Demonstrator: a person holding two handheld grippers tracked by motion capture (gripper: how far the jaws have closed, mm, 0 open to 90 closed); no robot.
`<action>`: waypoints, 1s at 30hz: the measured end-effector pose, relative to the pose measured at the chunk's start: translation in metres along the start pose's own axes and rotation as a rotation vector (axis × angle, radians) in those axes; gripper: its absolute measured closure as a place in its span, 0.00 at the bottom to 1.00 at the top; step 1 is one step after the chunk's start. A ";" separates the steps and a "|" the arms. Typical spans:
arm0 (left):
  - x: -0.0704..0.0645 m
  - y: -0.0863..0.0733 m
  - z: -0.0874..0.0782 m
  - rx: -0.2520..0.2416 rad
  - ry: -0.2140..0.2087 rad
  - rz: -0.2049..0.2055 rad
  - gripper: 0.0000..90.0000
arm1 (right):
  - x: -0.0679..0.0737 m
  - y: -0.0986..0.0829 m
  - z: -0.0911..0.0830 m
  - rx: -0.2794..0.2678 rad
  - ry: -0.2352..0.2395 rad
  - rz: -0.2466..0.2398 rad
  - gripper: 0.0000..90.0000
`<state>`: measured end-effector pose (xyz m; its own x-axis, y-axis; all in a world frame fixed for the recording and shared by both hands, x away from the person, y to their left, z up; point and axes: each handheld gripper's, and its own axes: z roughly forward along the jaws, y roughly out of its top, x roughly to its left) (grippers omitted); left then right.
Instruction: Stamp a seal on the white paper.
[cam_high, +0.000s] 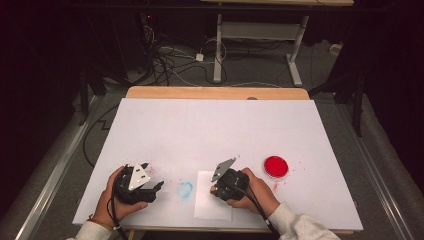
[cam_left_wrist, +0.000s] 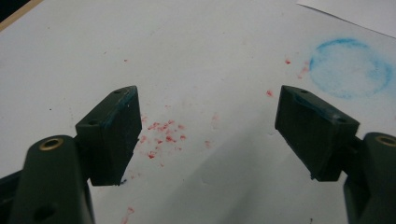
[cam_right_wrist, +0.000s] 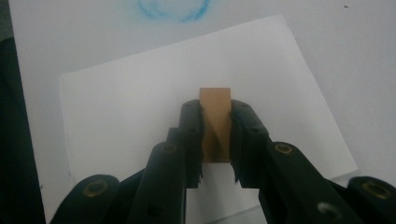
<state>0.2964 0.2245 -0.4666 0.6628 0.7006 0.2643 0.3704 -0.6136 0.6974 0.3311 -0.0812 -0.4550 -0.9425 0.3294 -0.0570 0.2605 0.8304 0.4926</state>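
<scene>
My right gripper (cam_high: 214, 189) (cam_right_wrist: 216, 140) is shut on a small tan wooden block (cam_right_wrist: 215, 122), held over a white sheet of paper (cam_high: 212, 202) (cam_right_wrist: 154, 112) near the table's front edge. My left gripper (cam_high: 159, 186) (cam_left_wrist: 208, 126) rests at the front left, jaws wide open with nothing between them; blue smears mark its pads (cam_left_wrist: 119, 126). A blue ring-shaped ink mark (cam_high: 185, 189) (cam_left_wrist: 351, 68) (cam_right_wrist: 174, 9) lies between the two grippers. A round red ink pad (cam_high: 276, 166) sits to the right of my right hand.
A large white board (cam_high: 215, 135) covers the wooden table (cam_high: 217, 92). Red ink specks (cam_left_wrist: 161, 133) dot the board under my left gripper. Cables and a desk frame (cam_high: 260, 45) stand on the floor beyond the table.
</scene>
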 end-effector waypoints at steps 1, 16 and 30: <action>0.000 0.000 0.000 0.000 0.000 0.000 0.25 | 0.002 0.000 0.000 0.002 -0.008 -0.003 0.85; 0.001 0.000 -0.001 -0.003 0.001 -0.002 0.25 | -0.002 -0.001 -0.001 -0.020 0.012 0.006 0.85; 0.002 0.000 -0.001 -0.006 -0.002 -0.002 0.25 | -0.006 -0.007 -0.037 -0.126 -0.038 0.008 0.85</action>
<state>0.2972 0.2259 -0.4658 0.6636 0.7008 0.2618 0.3672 -0.6100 0.7021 0.3273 -0.1054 -0.4255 -0.9312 0.3548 -0.0843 0.2374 0.7653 0.5983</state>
